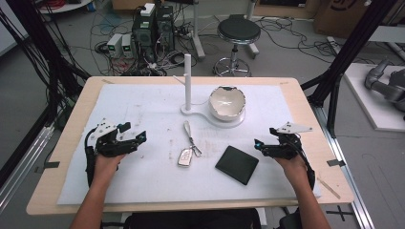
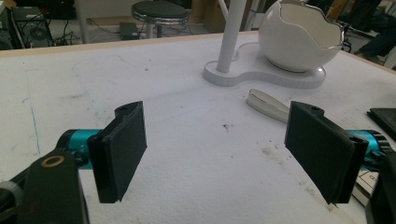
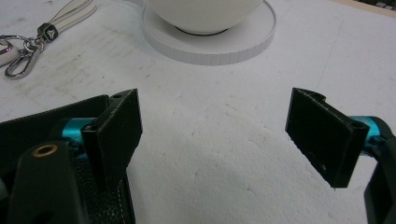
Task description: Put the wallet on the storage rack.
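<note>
High view: we see a silver key fob (image 1: 185, 157) with a white strap mid-worktop, a flat black wallet (image 1: 237, 164) beside it; left tool (image 1: 135, 139) and right tool (image 1: 261, 144) gape empty.

On the counter (image 1: 291, 95) before me: key fob (image 1: 185, 156) left of wallet (image 1: 237, 164); bowl stand (image 1: 224, 119) behind both.

A robotics lab or test workshop is indicated — computer towers (image 1: 153, 26) are stood on the bare grey floor (image 1: 286, 52) amid tangled cables (image 1: 119, 19). A work stool (image 1: 237, 33) is placed behind the padded table (image 1: 305, 109) — black frame struts (image 1: 341, 62) and cardboard boxes (image 1: 336, 14) are seen alongside.
</note>
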